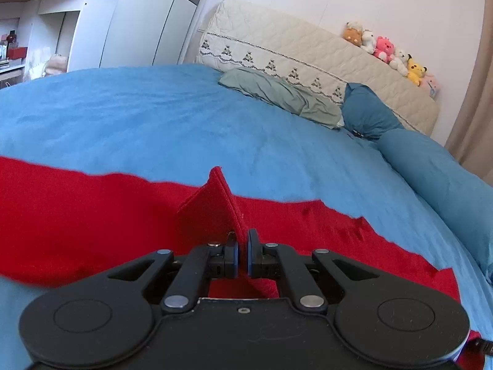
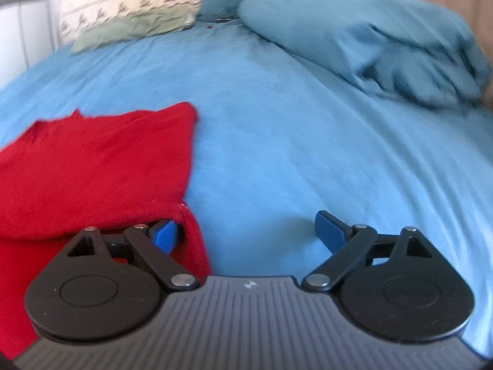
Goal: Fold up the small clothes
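1. red garment (image 1: 92,215): small knitted piece, lying spread on the blue bedsheet (image 1: 154,117) near the foot of the bed; one edge is standing up in a peaked pleat, pinched.
2. left gripper (image 1: 242,257): fingers are drawn close together, clamping the raised pleat of the red garment between the pads; the cloth is running up out of the grip.
3. right gripper (image 2: 249,234): fingers are spread wide, holding nothing; its left pad (image 2: 166,236) is sitting just beside, perhaps touching, the garment's right edge, while the other is hovering over bare sheet.
4. step in hand, as judged: a fold is being set up, with one edge secured and the second hold not yet taken.
5. next move, as judged: the right gripper is needing to shift left onto the garment's edge and close on it, so that both holds can carry the cloth over evenly.
6. surroundings: green pillow (image 1: 277,95) and teal pillow (image 1: 366,111) are lying at the head of the bed, well apart from the garment; plush toys (image 1: 385,49) are sitting on the quilted headboard (image 1: 277,40).
7. hard to make out: the garment's near portion is hiding beneath both gripper bodies; its type and full outline are not showing; the right view is blurring.
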A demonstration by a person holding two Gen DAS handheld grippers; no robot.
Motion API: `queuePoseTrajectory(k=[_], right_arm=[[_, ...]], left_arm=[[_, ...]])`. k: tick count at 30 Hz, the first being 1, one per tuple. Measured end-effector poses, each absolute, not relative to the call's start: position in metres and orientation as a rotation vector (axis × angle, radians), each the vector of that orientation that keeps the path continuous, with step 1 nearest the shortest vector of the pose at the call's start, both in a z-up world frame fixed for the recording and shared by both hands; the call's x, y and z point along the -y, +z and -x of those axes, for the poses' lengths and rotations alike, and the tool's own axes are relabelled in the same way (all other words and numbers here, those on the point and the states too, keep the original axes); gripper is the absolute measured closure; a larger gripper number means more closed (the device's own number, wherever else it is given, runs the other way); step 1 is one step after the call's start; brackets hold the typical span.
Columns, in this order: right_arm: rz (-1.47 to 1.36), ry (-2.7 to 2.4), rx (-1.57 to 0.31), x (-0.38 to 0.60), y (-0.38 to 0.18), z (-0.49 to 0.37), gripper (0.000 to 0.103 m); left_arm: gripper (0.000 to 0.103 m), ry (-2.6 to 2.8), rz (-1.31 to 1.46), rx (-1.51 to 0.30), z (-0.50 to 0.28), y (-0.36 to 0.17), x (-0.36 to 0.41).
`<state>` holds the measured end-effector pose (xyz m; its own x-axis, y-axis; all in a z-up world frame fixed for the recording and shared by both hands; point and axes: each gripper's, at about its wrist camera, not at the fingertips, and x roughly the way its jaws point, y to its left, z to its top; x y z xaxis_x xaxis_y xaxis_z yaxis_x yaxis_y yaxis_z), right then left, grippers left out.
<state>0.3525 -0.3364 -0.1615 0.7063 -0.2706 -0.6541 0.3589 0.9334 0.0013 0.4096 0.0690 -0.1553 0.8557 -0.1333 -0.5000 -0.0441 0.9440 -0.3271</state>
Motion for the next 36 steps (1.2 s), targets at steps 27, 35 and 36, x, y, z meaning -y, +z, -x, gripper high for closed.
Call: queuePoseTrajectory(k=[27,35,36], right_arm=[[-0.022,0.04,-0.634,0.256,-0.131,-0.391,0.0],[-0.086,-0.05,-0.653,0.285,-0.173,-0.446,0.0],[-0.123,-0.047,-0.654,0.295,-0.176,-0.446,0.0]], left_arm=[[0.031,-0.217,0.166,-0.598,-0.43,-0.127,-0.046],[0.037,-0.179,0.191,-0.695,-0.46,-0.17,-0.057],[0.042,-0.167,0.195,-0.694,-0.46,-0.172,-0.06]])
